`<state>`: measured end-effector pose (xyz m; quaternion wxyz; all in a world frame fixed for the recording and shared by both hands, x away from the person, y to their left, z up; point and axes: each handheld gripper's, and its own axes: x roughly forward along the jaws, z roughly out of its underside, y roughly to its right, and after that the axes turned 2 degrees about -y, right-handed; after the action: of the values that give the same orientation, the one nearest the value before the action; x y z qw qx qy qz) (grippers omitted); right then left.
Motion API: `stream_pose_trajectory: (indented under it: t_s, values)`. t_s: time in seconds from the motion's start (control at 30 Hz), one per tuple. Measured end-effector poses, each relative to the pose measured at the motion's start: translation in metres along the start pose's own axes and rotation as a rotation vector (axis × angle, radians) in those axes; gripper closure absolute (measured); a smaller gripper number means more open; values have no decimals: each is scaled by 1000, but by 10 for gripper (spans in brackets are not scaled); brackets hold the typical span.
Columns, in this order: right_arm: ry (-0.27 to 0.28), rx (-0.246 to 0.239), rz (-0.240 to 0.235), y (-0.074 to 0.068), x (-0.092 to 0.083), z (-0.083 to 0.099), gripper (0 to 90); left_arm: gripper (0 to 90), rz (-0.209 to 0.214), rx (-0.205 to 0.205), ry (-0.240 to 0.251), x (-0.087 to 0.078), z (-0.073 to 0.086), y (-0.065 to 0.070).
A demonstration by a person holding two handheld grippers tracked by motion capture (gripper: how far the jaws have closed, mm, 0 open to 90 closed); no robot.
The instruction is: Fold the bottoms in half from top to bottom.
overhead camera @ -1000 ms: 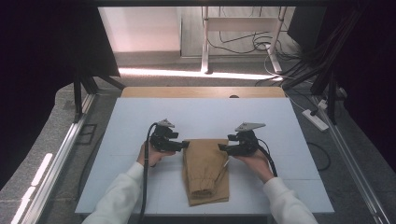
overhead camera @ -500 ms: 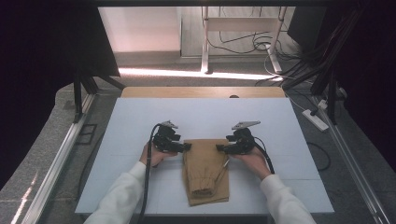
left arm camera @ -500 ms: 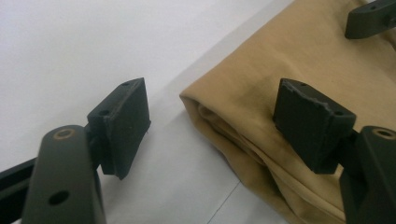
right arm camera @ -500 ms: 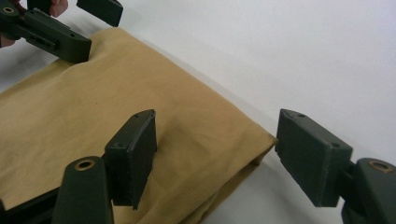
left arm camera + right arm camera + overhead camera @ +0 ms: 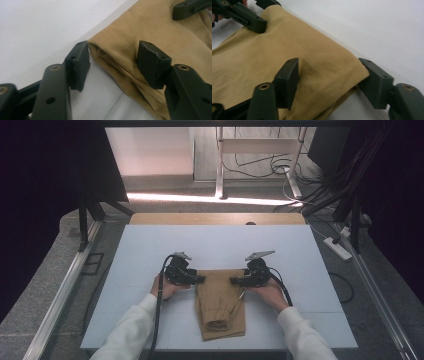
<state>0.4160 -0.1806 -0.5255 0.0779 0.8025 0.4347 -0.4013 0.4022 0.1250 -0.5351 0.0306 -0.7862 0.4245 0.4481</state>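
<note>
Left tool (image 5: 199, 279) and right tool (image 5: 235, 281), jaws just closing but not yet pinching, straddle the far corners of folded tan trousers (image 5: 220, 301) at the table's (image 5: 150, 250) six o'clock edge. Folding looks partly done; another fold likely remains.

A pale surface (image 5: 150, 250) with a wooden far edge sits between metal rails (image 5: 60, 295). Beyond it, grey floor (image 5: 165, 185) catches a bright light strip; black cables (image 5: 265, 167) tangle around white frame legs (image 5: 219, 160).

White long sleeves (image 5: 131, 329) are covering both forearms. Each hand is carrying a black gripper: the left gripper (image 5: 199, 279) and right gripper (image 5: 235, 281) are wearing grey three-cornered plates, trailing black cables, showing brass-coloured rivets and small screw holes.
</note>
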Motion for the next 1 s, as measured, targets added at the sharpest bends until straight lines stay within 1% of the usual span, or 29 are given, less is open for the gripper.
stream_pose_trajectory:
  t_s: [0.03, 0.1, 0.13, 0.3, 0.37, 0.43, 0.5, 0.63, 1.0]
  values:
    - [-2, 1, -6, 0, 0, 0, 418, 480, 12, -2, -2, 0, 0, 0]
    - [-3, 3, -20, 0, 0, 0, 491, 542, 21, -4, -5, 0, 1, 0]
    - [-5, 3, -34, 0, 0, 0, 532, 578, 25, -2, -6, -1, 1, 0]
    - [-10, -27, -40, -4, -2, -1, 704, 760, 39, 21, -4, -5, 1, 1]
    - [-2, -39, -37, -5, -3, -1, 751, 793, 37, 31, -5, -6, 0, 2]
    - [0, -55, -29, -7, -3, -2, 777, 808, 37, 39, -5, -6, 0, 3]
    - [5, -60, -27, -8, -4, -2, 789, 814, 40, 39, -1, -7, 0, 3]
    - [7, -62, -30, -8, -5, -2, 793, 821, 42, 44, 3, -7, 0, 2]
    - [18, -78, -21, -9, -7, -4, 805, 822, 38, 55, 16, -10, -2, 4]
